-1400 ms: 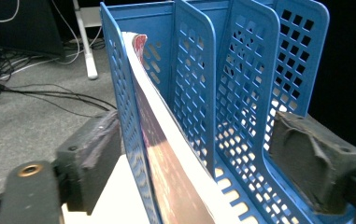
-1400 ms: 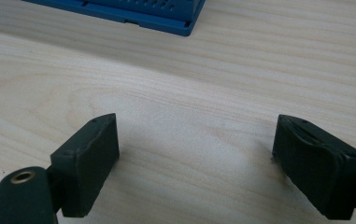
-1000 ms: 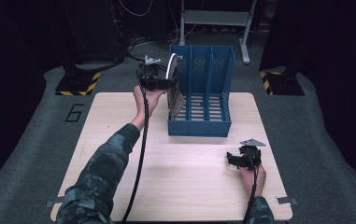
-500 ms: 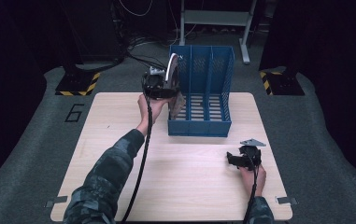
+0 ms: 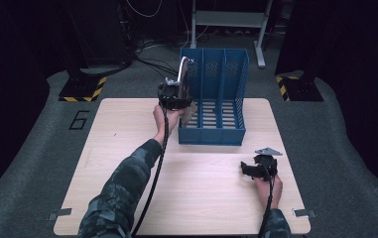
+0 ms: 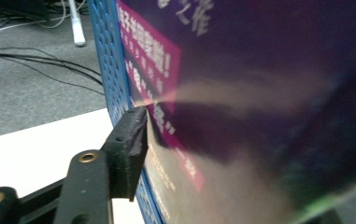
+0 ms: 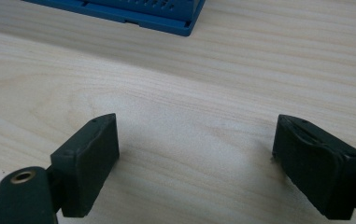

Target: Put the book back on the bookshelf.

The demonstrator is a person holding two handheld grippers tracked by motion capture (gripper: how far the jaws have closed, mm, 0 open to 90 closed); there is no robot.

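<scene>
at blue rack [image 5: 214, 99], left gripper [image 5: 176, 96] closing on book [image 5: 183, 79].

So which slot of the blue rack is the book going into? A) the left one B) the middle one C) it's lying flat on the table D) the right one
A: in the high view the book stands upright in the left slot of the blue rack, at the left gripper.
</scene>
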